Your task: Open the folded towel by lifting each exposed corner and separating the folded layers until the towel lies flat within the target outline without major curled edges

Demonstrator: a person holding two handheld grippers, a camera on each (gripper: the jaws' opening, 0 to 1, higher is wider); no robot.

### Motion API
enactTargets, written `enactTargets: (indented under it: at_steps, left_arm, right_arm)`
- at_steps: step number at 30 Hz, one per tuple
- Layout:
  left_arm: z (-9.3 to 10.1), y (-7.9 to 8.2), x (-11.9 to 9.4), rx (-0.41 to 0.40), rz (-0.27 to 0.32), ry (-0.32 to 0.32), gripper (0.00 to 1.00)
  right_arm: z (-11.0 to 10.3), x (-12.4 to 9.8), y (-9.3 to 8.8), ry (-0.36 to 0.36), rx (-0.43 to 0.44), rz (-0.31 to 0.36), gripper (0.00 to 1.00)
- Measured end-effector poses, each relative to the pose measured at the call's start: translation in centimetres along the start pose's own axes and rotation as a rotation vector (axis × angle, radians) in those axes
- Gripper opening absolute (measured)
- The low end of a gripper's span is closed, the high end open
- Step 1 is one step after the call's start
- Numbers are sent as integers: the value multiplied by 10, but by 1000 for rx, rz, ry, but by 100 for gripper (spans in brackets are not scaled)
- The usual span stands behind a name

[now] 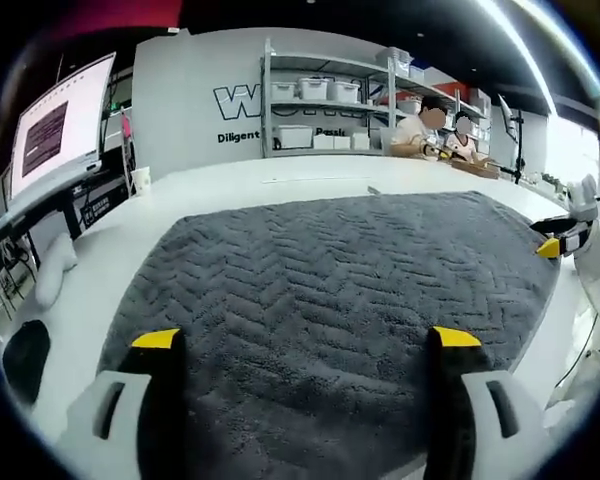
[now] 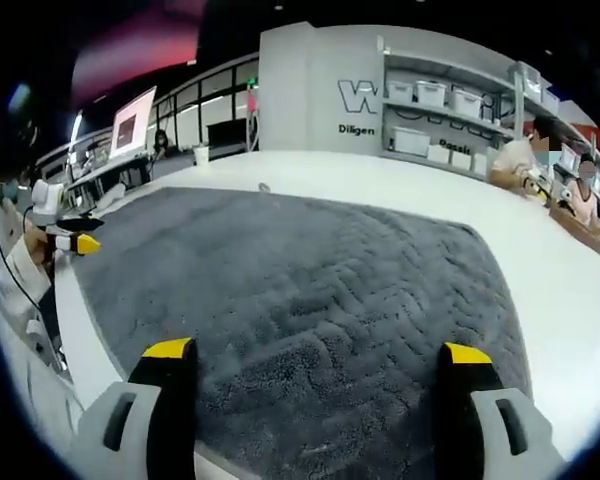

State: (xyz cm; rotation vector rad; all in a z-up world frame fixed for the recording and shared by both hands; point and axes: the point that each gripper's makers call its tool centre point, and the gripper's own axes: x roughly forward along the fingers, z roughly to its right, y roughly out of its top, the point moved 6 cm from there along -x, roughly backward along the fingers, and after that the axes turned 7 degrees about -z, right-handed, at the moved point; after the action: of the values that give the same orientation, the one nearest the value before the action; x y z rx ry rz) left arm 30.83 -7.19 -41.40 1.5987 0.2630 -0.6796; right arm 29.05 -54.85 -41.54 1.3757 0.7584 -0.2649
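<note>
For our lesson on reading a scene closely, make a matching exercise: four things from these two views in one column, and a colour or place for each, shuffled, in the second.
Things
1. towel
2. gripper jaw tips
3. storage bins
4. monitor

Descriptions
A. on the wall shelves
B. yellow
C. off the table, at the far left in the left gripper view
D. dark grey, spread on the white table

Pairs: 1-D, 2-B, 3-A, 4-C
</note>
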Motion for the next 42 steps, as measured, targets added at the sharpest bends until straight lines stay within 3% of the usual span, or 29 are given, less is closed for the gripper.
enactTargets:
  at_steps: [24, 29, 32, 37, 42]
  left_arm:
    - [-2, -2, -3, 10, 13, -14, 99]
    - [-3, -2, -20, -3, 31, -15, 99]
    - [-24, -4, -44, -60, 75, 76, 93]
    - [-62, -22, -79, -126, 75, 255, 75]
    - [-78, -34, -103, -173, 94, 345, 59]
  right_arm:
    - [-2, -4, -2, 3, -7, -18, 99]
    - [-3, -12, 1, -18, -34, -14, 99]
    - [0, -24, 1, -34, -26, 6, 98]
    - [8, -42, -2, -65, 24, 27, 91]
    - [14, -52, -8, -97, 41, 31, 88]
